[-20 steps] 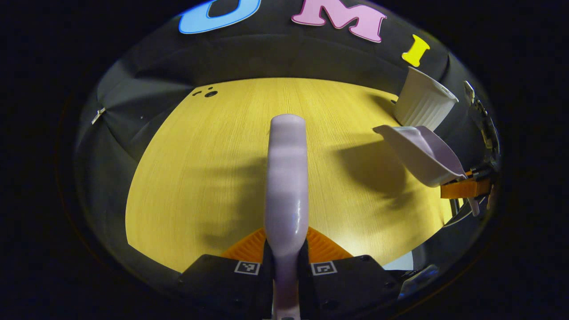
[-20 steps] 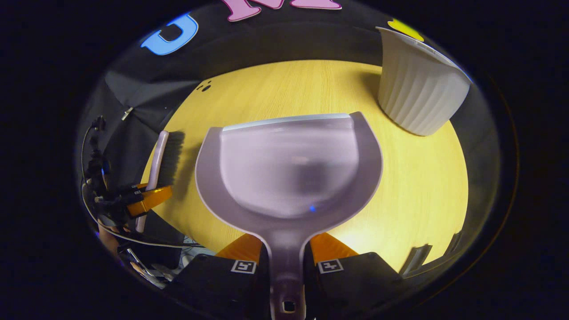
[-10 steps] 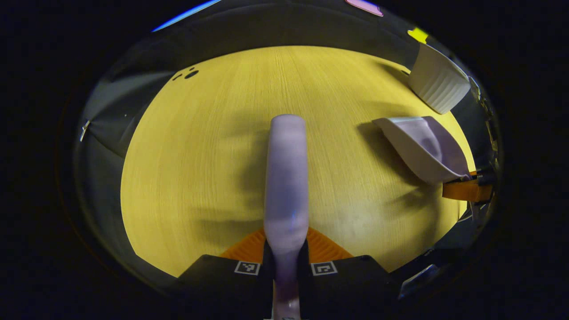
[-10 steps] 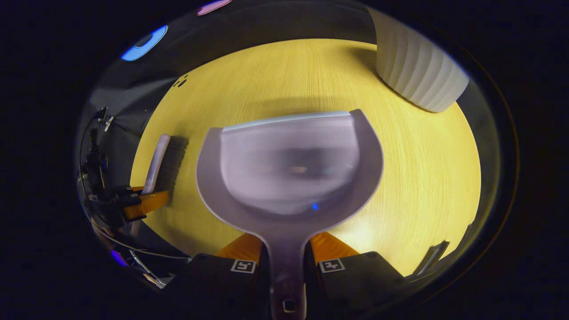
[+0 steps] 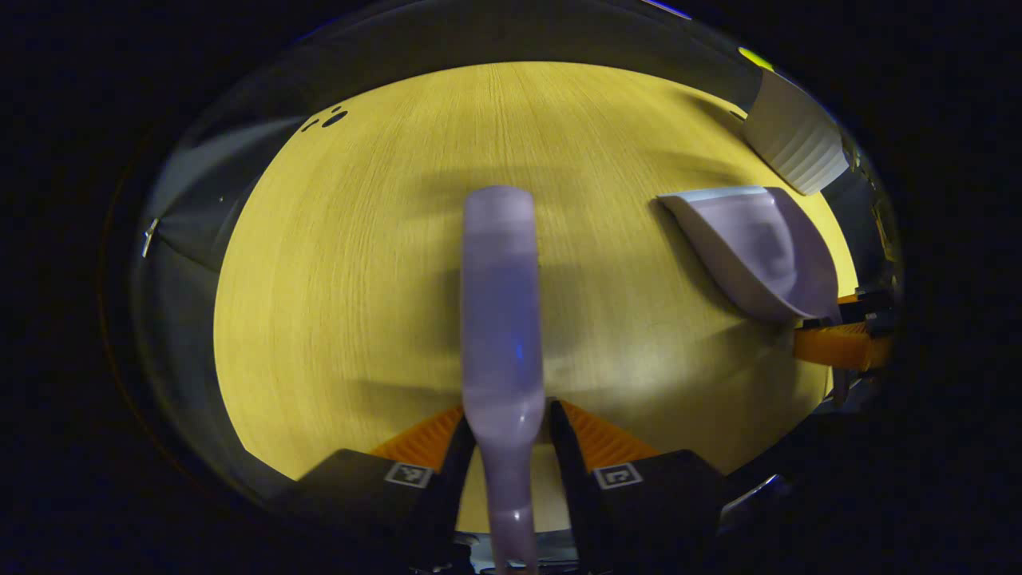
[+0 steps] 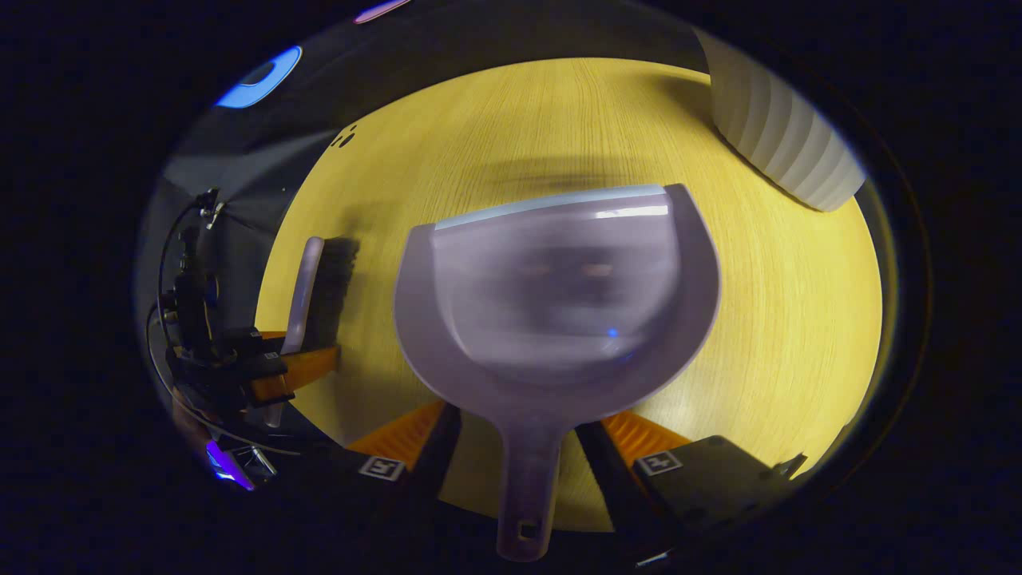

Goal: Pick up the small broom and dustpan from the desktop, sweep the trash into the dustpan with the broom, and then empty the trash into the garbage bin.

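The pale lilac broom [image 5: 497, 303] runs straight ahead from my left gripper [image 5: 509, 415], which is open, with a gap on each side of the handle. In the right gripper view the broom [image 6: 307, 287] lies low over the table at the left, dark bristles facing right. The lilac dustpan [image 6: 559, 287] sits in front of my right gripper [image 6: 519, 423], its handle between the spread fingers, which stand clear of it. From the left gripper view, the dustpan [image 5: 758, 247] is at the right on the table. The dustpan's inside is blurred.
A white ribbed garbage bin [image 5: 794, 144] [image 6: 778, 144] stands at the far right corner of the yellow wooden table [image 5: 359, 279]. Small dark holes [image 5: 327, 120] mark the table's far left. Cables and a person's hand are at the left edge [image 6: 192, 319].
Both grippers have tilted down toward the table and opened. The fingers that clamped the broom handle and the dustpan handle now stand apart from them.
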`<state>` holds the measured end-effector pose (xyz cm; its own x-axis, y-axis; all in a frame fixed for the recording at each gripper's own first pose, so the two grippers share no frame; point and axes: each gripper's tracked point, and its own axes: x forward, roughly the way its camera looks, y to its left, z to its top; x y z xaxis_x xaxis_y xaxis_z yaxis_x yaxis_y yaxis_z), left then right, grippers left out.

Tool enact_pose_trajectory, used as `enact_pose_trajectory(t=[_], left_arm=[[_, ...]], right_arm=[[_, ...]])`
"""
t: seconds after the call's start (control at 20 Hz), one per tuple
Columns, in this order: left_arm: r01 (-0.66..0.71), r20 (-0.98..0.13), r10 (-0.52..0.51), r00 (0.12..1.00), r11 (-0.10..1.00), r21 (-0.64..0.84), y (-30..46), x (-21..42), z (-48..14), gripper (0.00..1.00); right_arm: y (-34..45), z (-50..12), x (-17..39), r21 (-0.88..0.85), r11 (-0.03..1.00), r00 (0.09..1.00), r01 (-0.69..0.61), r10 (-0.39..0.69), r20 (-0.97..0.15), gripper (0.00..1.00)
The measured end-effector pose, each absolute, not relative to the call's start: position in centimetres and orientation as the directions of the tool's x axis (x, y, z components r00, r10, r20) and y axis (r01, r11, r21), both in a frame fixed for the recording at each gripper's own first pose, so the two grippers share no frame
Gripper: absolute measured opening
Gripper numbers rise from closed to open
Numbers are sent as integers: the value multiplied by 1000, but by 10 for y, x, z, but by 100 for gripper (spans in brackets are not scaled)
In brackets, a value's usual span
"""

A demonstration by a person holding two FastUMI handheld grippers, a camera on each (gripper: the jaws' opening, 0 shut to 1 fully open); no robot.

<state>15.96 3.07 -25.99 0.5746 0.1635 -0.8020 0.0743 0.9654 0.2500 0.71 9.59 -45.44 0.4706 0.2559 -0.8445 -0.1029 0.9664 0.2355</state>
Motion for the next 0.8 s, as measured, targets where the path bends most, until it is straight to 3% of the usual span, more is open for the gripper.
enact_pose_trajectory(t=[0.05,0.2,0.5,0.7,0.8], left_arm=[[62,-794,147,589,972,225,27,159,-257,70],[11,-756,143,638,981,195,22,157,-245,98],[-3,-529,121,840,976,219,1,135,-159,96],[16,-286,37,957,984,180,-22,103,-84,98],[-13,-158,48,986,975,220,-31,69,-53,97]], right_arm=[[95,-449,6,237,966,488,-104,257,-834,94],[89,-431,6,219,972,564,-91,231,-793,99],[77,-354,-1,118,989,768,-88,143,-625,99],[84,-272,-19,59,992,885,-110,125,-449,99],[87,-233,-37,39,993,928,-111,118,-353,99]])
